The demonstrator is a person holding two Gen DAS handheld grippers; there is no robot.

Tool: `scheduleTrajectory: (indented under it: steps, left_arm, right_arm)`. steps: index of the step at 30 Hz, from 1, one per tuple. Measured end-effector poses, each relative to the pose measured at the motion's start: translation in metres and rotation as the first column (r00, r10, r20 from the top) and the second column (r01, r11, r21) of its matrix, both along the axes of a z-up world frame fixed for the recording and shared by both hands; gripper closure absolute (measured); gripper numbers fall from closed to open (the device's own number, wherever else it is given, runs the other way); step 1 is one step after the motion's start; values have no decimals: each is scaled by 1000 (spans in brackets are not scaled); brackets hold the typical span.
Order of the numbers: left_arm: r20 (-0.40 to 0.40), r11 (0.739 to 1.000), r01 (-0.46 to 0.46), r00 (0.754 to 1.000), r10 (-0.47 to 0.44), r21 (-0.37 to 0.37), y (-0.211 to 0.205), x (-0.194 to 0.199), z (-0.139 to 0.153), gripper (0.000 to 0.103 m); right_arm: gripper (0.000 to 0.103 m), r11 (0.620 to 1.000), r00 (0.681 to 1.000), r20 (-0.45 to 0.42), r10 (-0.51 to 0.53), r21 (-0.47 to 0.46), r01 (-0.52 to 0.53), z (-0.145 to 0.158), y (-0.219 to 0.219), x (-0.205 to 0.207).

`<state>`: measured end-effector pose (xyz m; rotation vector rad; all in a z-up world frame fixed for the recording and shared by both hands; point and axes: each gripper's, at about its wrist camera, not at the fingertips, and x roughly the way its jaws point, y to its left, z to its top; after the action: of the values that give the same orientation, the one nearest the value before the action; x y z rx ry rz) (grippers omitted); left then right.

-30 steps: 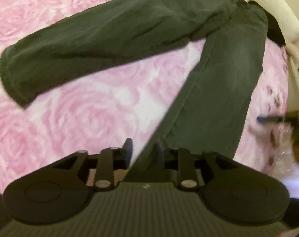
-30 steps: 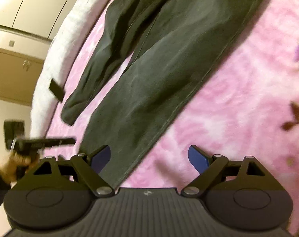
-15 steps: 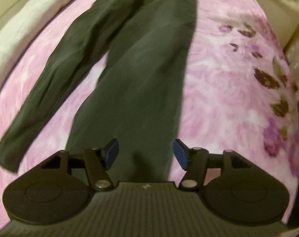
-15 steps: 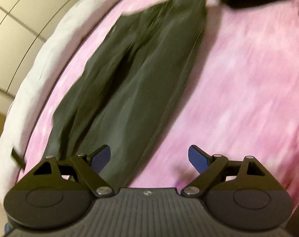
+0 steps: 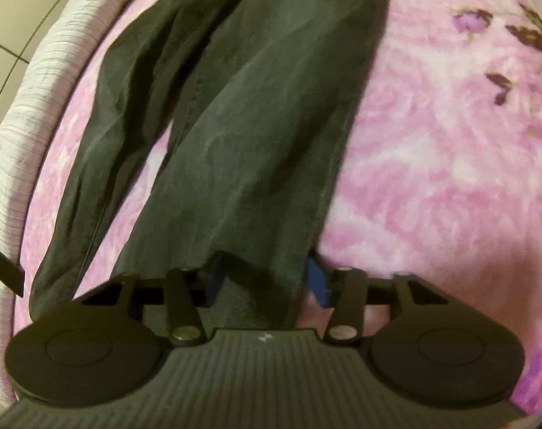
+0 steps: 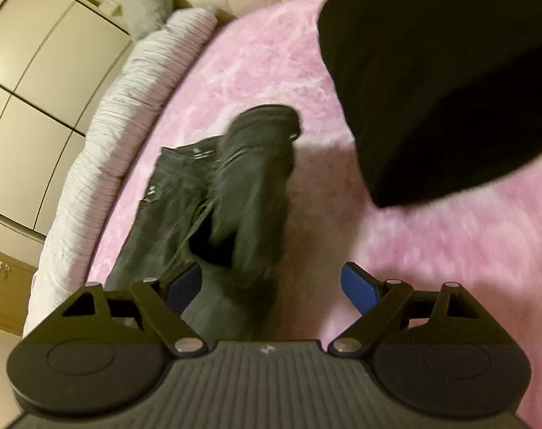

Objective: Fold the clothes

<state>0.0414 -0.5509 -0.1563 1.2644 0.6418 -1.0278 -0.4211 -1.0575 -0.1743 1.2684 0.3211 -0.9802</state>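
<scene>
A: Where are the trousers (image 5: pixel 242 136)?
B: Flat on the pink bed cover (image 5: pixel 432 178), legs alongside each other, near the bed's white edge (image 5: pixel 31 107).
A: Your left gripper (image 5: pixel 267 280)?
B: Fingers closing, one leg's hem between them.
A: Right gripper (image 6: pixel 271 284)?
B: Fingers wide, closing, over the trousers; nothing gripped. A black cloth (image 6: pixel 442 71) lies beside.
</scene>
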Motion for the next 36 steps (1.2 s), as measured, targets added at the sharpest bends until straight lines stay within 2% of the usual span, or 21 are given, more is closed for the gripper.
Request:
scheduleTrajectory:
  steps: [1, 3, 4, 6, 10, 14, 18, 23, 28, 29, 32, 33, 36]
  left_arm:
    - [3, 1000, 5, 1000, -5, 14, -2, -2, 1, 80]
    - [26, 1000, -3, 1000, 3, 22, -7, -4, 5, 96]
    - [30, 1000, -12, 999, 11, 20, -9, -3, 9, 97]
    - [21, 1000, -22, 1000, 22, 18, -12, -1, 16, 99]
    - [-36, 1000, 2, 999, -1, 23, -9, -5, 33, 101]
    - [-110, 999, 47, 993, -44, 23, 4, -40, 65, 101]
    - [-189, 997, 70, 980, -61, 36, 14, -78, 85, 101]
    - [-263, 995, 56, 964, -34, 77, 27, -113, 77, 101]
    - [-300, 992, 49, 954, -13, 114, 30, -122, 66, 100]
    - [-305, 992, 47, 952, -8, 121, 29, -121, 65, 99]
    - [-330, 991, 26, 944, 18, 129, 26, -114, 66, 92]
    - [-348, 991, 36, 938, 10, 126, 27, -111, 70, 88]
    - [-370, 996, -16, 928, 47, 86, 32, -95, 90, 88]
  right_arm:
    - [36, 1000, 1000, 19, 7, 20, -7, -6, -10, -2]
    - [81, 999, 999, 50, 14, 50, -16, -9, -21, -3]
    - [91, 998, 998, 50, 24, 62, -27, -8, -24, -2]
    - [96, 996, 998, 5, 70, 62, -70, 0, -26, 1]
    - [99, 991, 993, -27, 113, 72, -111, 26, -27, -5]
    - [101, 985, 985, -67, 157, 80, -152, 58, -23, -20]
    - [101, 983, 983, -108, 148, 123, -135, 78, -1, -54]
    - [101, 977, 981, -161, 108, 198, -76, 66, 35, -93]
    - [100, 972, 965, -214, 148, 211, -102, 41, 45, -99]
    - [97, 971, 962, -227, 155, 215, -105, 38, 44, -99]
    - [71, 976, 946, -278, 164, 188, -114, 46, 41, -97]
    - [68, 979, 940, -298, 166, 166, -120, 51, 40, -96]
    - [62, 987, 918, -364, 159, 71, -143, 79, 42, -90]
